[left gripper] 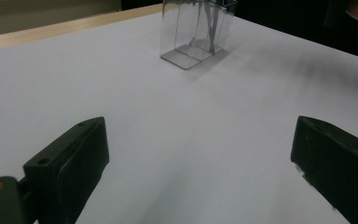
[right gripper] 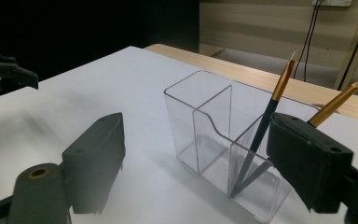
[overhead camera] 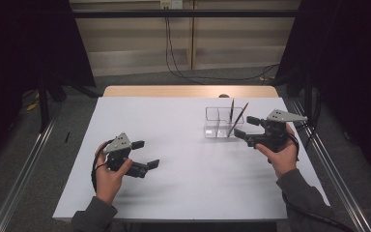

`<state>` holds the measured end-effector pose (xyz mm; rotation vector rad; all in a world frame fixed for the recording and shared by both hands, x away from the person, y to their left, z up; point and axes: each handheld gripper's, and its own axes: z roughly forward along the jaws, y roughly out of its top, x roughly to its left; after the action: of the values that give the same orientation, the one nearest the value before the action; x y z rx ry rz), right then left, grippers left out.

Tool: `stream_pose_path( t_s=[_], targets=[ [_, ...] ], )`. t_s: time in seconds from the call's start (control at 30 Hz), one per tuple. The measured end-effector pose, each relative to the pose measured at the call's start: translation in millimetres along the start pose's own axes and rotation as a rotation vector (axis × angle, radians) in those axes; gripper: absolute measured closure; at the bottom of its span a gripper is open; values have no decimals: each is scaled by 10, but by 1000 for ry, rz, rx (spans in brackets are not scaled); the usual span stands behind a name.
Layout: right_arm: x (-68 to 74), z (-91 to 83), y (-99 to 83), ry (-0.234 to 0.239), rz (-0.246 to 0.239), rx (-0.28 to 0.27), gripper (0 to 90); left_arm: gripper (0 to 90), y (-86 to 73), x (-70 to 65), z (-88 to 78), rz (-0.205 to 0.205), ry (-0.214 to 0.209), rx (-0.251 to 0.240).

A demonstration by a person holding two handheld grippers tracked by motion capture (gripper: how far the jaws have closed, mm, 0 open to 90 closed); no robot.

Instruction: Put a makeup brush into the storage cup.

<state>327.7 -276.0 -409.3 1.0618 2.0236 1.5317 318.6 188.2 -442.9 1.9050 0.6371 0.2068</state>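
A clear plastic holder [overhead camera: 218,124] with two compartments stands on the white table [overhead camera: 183,183], right of centre. Two pencils lean in its right compartment: a dark one [right gripper: 265,119] with a gold end and a gold one [right gripper: 338,102]. My right gripper [overhead camera: 244,126] hovers just right of the holder, jaws open and pointing at it, nothing pressed between them. In the right gripper view the holder [right gripper: 205,116] stands close ahead of the right gripper [right gripper: 200,158]. My left gripper [overhead camera: 147,154] is open over the table's front left, nothing in it. In the left gripper view the holder [left gripper: 196,35] is far beyond the left gripper [left gripper: 200,158].
Bare wood [overhead camera: 188,91] shows along the table's far edge. Metal rails [overhead camera: 19,169] run along the floor on both sides, and cables [overhead camera: 174,53] hang at the back wall. In the right gripper view the other gripper [right gripper: 9,72] sits at the far left.
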Motion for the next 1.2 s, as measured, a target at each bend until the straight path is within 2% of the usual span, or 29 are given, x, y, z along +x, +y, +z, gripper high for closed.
stream_pose_path(
  t_s=[1.2],
  targets=[
    [41, -171, -196, 2, -2, 2, 186, 39, 0, 5, -22, -11, 11, -12]
  ],
)
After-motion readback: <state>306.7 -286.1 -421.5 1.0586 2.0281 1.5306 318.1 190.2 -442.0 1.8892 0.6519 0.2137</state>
